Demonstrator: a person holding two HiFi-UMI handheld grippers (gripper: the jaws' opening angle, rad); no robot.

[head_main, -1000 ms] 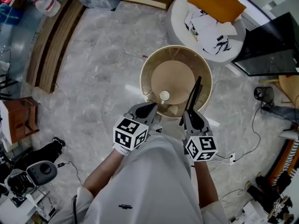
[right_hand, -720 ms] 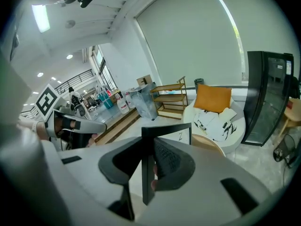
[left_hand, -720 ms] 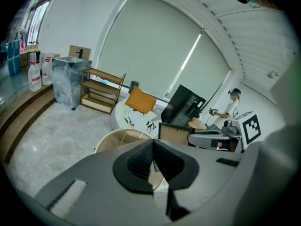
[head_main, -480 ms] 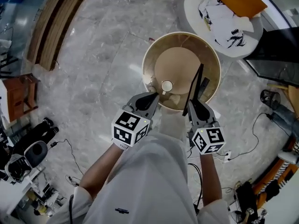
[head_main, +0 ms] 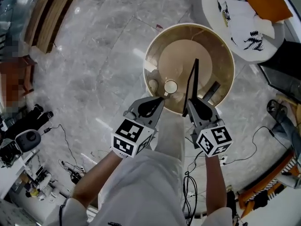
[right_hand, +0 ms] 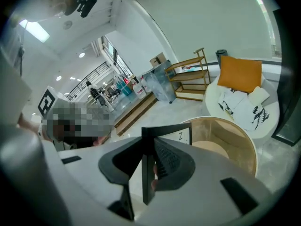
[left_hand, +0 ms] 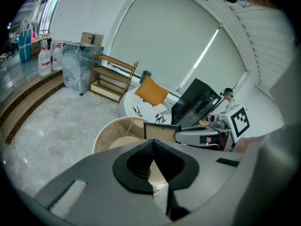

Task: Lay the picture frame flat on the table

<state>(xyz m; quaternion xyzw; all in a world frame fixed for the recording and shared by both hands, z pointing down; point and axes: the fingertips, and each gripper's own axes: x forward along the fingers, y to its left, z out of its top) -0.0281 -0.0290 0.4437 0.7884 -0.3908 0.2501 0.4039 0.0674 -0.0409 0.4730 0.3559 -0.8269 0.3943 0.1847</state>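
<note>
The black picture frame [head_main: 191, 84] stands upright and edge-on over the near side of the round wooden table [head_main: 155, 46]. My right gripper [head_main: 190, 104] is shut on its lower edge. In the right gripper view the frame [right_hand: 169, 133] rises between the jaws of the right gripper [right_hand: 148, 147], whose pads press on it. A dark strut [head_main: 211, 91] sticks out to the frame's right. My left gripper [head_main: 160, 100] hovers at the table's near rim, left of the frame, shut with nothing in it. The left gripper view shows the frame [left_hand: 161, 131] held ahead.
A small white round cup [head_main: 170, 86] sits on the table just left of the frame. A white round seat [head_main: 221, 4] with an orange cushion and printed cloth stands beyond, a black screen [head_main: 288, 55] at right. Cables [head_main: 188, 185] lie on the marble floor.
Both grippers have come down and forward toward the table, the right one carrying the frame, still upright. The table looks larger and closer in the head view.
</note>
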